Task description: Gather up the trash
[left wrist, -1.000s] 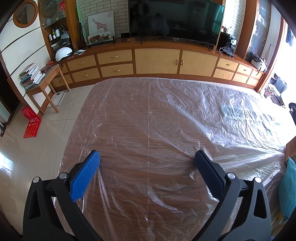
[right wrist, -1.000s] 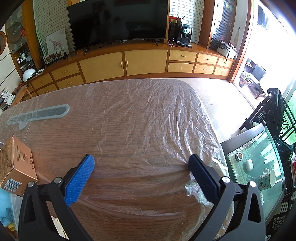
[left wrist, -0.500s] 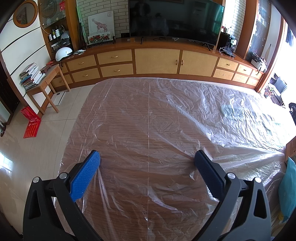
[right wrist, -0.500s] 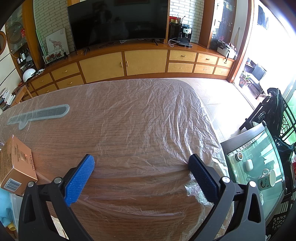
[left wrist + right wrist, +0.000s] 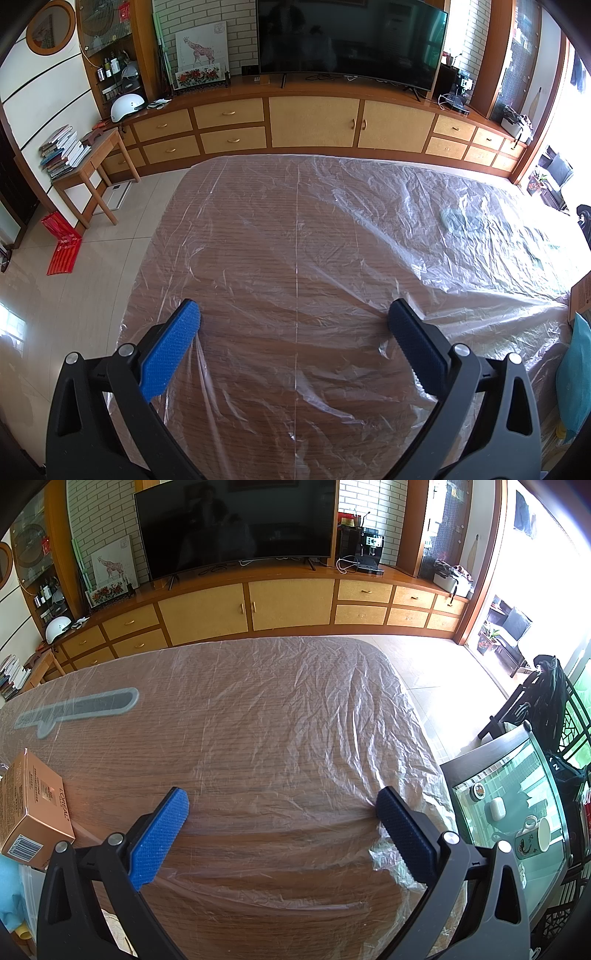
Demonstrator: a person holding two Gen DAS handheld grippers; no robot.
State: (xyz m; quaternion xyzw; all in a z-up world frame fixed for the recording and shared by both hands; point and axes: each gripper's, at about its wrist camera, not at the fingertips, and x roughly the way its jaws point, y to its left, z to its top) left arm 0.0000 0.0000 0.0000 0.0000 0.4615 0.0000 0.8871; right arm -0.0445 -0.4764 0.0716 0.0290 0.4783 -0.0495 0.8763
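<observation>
Right wrist view: tongs (image 5: 282, 805) wide apart over plastic-covered table (image 5: 258, 738); cardboard box (image 5: 31, 808) left.

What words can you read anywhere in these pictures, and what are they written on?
"L'OREAL": on the side of the tan cardboard box at the table's left edge in the right wrist view.
Other print and the barcode digits on that box: too small to read.
Red bag on the floor: white markings too blurred to read.
Stacked books: spines unreadable.

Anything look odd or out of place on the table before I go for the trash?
Nothing spilled or broken. The plastic sheet over the table is wrinkled and bunched toward its right edge. A cardboard box lies askew by the left edge. Both tongs are open and empty.
</observation>
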